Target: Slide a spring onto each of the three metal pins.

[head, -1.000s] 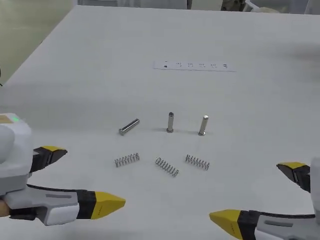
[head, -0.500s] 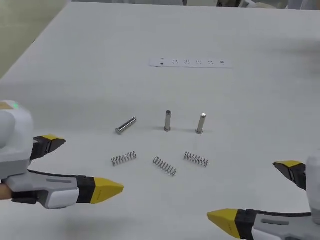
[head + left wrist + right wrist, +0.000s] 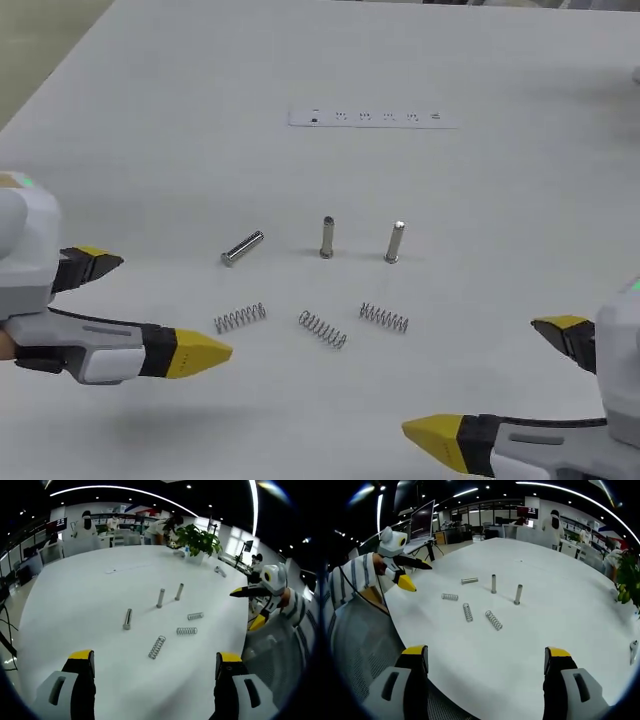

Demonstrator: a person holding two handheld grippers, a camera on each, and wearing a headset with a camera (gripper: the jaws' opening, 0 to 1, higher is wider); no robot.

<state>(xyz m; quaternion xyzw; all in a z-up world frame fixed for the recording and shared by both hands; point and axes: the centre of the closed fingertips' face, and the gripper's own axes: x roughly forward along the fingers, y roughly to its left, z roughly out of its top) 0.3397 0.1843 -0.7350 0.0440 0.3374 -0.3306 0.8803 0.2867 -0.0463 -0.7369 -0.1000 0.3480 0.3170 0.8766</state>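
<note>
Out in front of both grippers, on the white table (image 3: pixel 150 150), it's three metal pins and three springs, none of them paired up yet. The pins sit in a row further from the grippers, and the springs sit in a row nearer.

Two pins stand upright on their wider ends: the middle pin (image 3: pixel 327 237) and the right-hand pin (image 3: pixel 395 242). The lying pin (image 3: pixel 242 248) is flat on its side. Its long axis runs diagonally, with the flanged end toward the left gripper (image 3: pixel 158 305) and the other end angled away toward the middle pin.

All three springs lie flat. The left spring (image 3: pixel 240 318) is just past the left gripper's inner jaw tip and runs roughly crossways, tipped up a little at its right end. The middle spring (image 3: pixel 322 329) slants the other way, its right end nearer the grippers. The right spring (image 3: pixel 384 318) slants the same way but less, and it's the closest one to the right gripper (image 3: pixel 484 378), though well apart from it.

Both grippers have their jaws spread wide and nothing in them. A power strip (image 3: pixel 372 118) lies well beyond the pins.
</note>
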